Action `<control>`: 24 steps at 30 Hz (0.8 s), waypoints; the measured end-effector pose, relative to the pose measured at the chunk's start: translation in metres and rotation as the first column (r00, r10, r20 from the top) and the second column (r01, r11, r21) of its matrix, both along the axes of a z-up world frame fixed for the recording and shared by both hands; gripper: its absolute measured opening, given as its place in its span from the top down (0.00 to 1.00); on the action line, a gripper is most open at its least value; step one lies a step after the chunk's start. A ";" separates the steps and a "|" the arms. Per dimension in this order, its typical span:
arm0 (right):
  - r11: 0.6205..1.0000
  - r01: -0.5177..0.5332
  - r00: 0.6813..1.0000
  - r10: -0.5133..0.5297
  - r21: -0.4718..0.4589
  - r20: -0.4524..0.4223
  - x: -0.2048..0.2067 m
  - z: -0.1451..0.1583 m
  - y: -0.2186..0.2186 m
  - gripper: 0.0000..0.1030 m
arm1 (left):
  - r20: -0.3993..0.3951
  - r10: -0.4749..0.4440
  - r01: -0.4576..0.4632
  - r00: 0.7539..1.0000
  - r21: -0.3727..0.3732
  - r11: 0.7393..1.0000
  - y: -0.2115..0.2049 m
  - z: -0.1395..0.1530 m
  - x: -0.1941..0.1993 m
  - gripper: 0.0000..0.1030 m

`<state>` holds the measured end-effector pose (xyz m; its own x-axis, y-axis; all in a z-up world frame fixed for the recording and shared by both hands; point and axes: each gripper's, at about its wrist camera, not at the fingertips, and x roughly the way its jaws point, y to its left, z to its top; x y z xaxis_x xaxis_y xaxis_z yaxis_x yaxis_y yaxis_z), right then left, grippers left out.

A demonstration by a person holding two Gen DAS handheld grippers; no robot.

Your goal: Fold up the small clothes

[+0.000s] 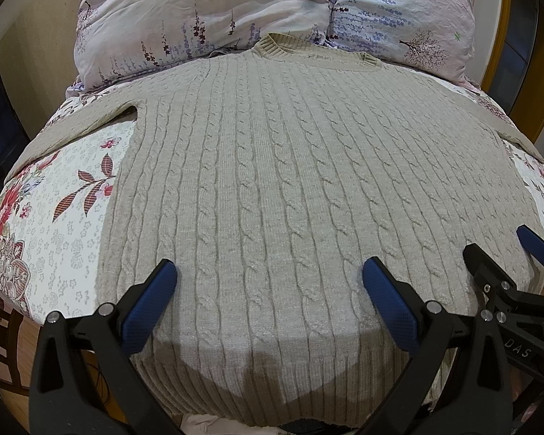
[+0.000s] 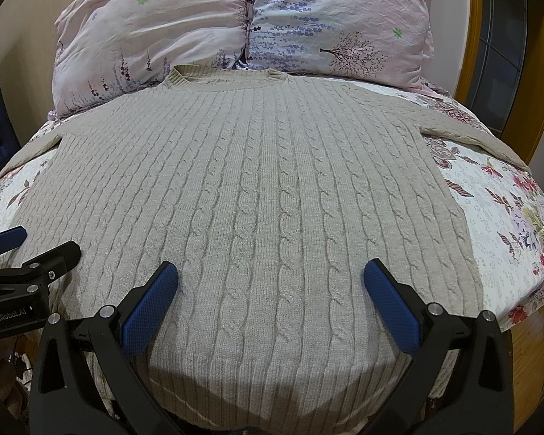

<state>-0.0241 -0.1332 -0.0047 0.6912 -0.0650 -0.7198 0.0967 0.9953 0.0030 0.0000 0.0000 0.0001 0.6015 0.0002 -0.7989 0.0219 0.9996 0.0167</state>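
A beige cable-knit sweater [image 1: 290,188] lies flat on the floral sheet [image 1: 58,217], collar [image 2: 225,76] against the pillows [image 2: 243,25], sleeves spread to either side. Over the sweater's hem end, the left gripper [image 1: 268,279] has its blue pads [image 1: 148,308] spread wide, grasping nothing, tips above the knit; contact cannot be told. Just right of it over the same hem, the right gripper [image 2: 270,279] is equally wide, pads [image 2: 391,308] released and empty.

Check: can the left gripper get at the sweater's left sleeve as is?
Probably yes. The left gripper is open above the sweater, and the left sleeve lies spread on the bedsheet with nothing covering it.
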 end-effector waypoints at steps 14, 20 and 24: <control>1.000 -0.001 1.000 0.001 0.000 0.001 0.000 0.002 0.003 0.01 | -0.001 0.000 0.000 1.000 0.000 1.000 0.000 0.000 0.000 0.02; 1.000 -0.021 1.000 0.021 -0.001 0.010 0.001 0.002 0.002 0.01 | -0.008 -0.002 0.002 1.000 0.000 1.000 -0.002 0.002 -0.001 0.02; 0.998 -0.060 0.998 0.060 -0.002 0.024 0.005 0.001 0.000 0.01 | -0.022 -0.013 0.013 1.000 0.002 1.000 -0.002 0.000 0.002 0.02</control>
<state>-0.0195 -0.1333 -0.0034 0.7108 -0.0243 -0.7030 0.0372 0.9993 0.0030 0.0018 -0.0021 0.0003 0.5839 -0.0060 -0.8118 0.0352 0.9992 0.0180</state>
